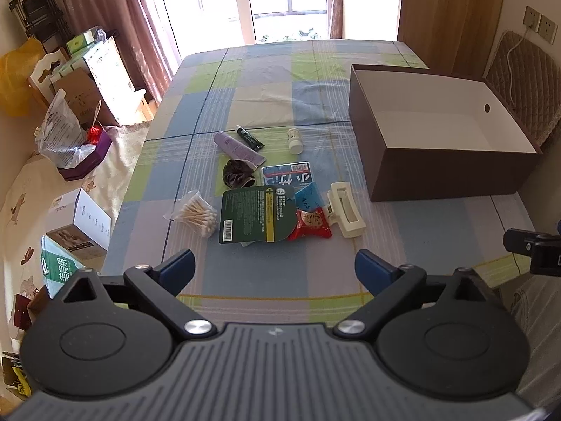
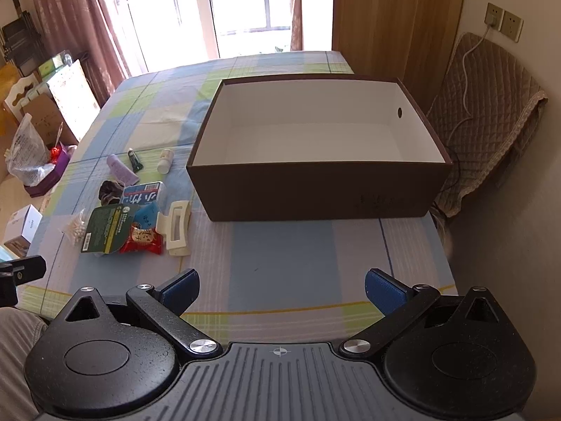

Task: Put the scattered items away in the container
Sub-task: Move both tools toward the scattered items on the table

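Items to tidy, one cluster on the checked worktop, centre of the left wrist view, ahead of the left gripper:
- cream hair claw clip, long axis running away from the camera and tilted slightly left; nearest piece to the box.
- red snack packet, touching the clip's left side.
- green card-backed pack, overlapping the packet.
- blue sachet pack, behind it.
- bag of cotton swabs, left edge of the cluster.
- dark scrunchie, lilac tube, small dark tube, white pill bottle, farther back.

Container: brown box, white inside, nothing in it; centre of the right wrist view, right of the cluster.

Left gripper: jaws spread wide, holding nothing; cluster straight ahead, so judged the nearer one.
Right gripper: jaws released, nothing held; faces the box, cluster at its left.
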`<action>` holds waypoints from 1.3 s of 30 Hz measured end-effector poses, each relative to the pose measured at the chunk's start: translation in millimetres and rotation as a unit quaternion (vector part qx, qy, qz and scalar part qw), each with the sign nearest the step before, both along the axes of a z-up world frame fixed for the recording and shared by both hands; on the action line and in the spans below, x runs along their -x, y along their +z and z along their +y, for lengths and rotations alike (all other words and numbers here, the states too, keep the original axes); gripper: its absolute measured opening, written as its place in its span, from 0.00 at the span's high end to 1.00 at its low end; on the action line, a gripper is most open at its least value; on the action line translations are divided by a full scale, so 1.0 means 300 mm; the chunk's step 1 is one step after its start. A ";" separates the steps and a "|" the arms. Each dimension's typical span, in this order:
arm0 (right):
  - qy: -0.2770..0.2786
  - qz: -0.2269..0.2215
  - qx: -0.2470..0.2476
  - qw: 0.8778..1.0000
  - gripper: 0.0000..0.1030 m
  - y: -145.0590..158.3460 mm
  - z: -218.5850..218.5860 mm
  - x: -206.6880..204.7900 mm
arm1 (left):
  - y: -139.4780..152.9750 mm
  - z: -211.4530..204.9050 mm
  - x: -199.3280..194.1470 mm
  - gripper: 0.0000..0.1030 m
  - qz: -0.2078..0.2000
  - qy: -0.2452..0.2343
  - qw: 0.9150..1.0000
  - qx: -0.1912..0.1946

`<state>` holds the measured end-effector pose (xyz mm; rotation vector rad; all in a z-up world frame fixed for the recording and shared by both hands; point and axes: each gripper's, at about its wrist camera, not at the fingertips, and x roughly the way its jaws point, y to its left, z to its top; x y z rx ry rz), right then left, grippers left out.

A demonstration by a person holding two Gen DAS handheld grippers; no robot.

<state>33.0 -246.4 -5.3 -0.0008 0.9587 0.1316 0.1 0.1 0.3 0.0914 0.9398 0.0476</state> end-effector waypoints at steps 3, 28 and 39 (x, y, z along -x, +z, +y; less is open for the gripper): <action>0.001 -0.003 -0.001 1.000 0.00 -0.002 0.007 -0.002 | 0.007 0.003 -0.001 0.06 -0.001 -0.002 1.000 0.002; 0.010 0.008 -0.006 1.000 0.00 -0.008 0.010 -0.007 | -0.041 0.008 -0.012 0.06 0.029 0.002 1.000 -0.002; 0.015 0.015 -0.004 1.000 0.00 -0.011 0.018 -0.025 | -0.055 0.012 -0.024 0.06 0.037 0.002 0.999 -0.001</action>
